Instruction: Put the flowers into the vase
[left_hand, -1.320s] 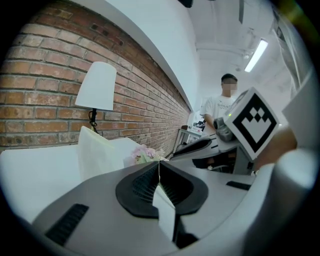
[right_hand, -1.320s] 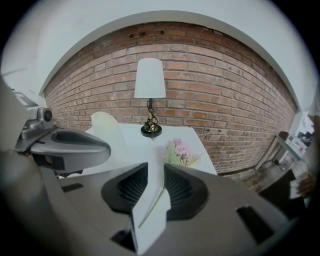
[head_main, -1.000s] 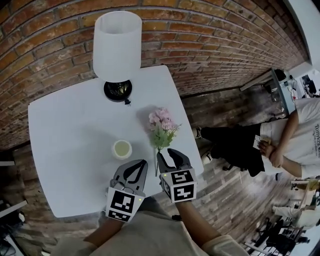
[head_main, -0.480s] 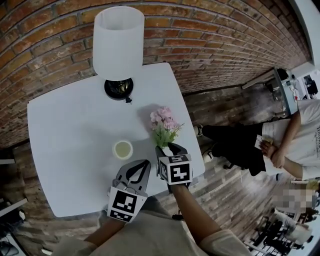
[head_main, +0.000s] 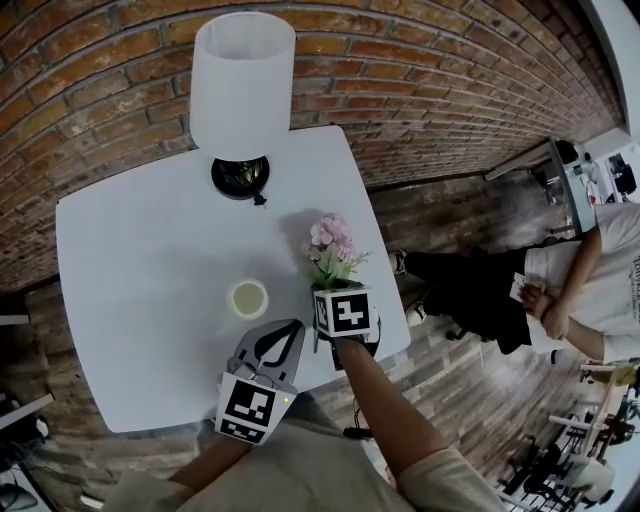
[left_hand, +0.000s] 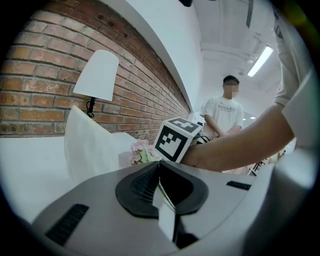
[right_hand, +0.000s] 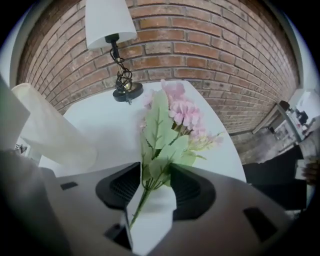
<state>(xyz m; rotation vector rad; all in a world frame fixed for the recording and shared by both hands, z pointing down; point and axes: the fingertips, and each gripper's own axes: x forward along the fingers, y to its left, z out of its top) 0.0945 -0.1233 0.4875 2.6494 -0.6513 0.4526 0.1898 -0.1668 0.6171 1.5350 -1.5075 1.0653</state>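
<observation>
A spray of pink flowers (head_main: 330, 238) with green leaves lies on the white table (head_main: 140, 260); the right gripper view shows the flowers (right_hand: 181, 111) flat, with the thin stem (right_hand: 141, 199) running back between the jaws. My right gripper (head_main: 340, 300) points steeply down over that stem. Its jaws are opening, and the pads (right_hand: 192, 190) stand apart on either side of the leaves without pressing. The pale vase (head_main: 247, 298) stands upright left of the flowers, and also shows as vase (right_hand: 50, 132) and vase (left_hand: 90, 145). My left gripper (head_main: 296, 326) hovers near the front edge, shut and holding nothing.
A lamp with a white shade (head_main: 243, 85) and a dark base (head_main: 238, 175) stands at the table's back by the brick wall. The table's right edge (head_main: 385, 250) is close to the flowers. A person (head_main: 590, 280) stands on the floor at the right.
My right gripper has tipped downward and sunk over the flower stem, its marker cube now covering the jaws in the head view. The left gripper has stayed where it was.
</observation>
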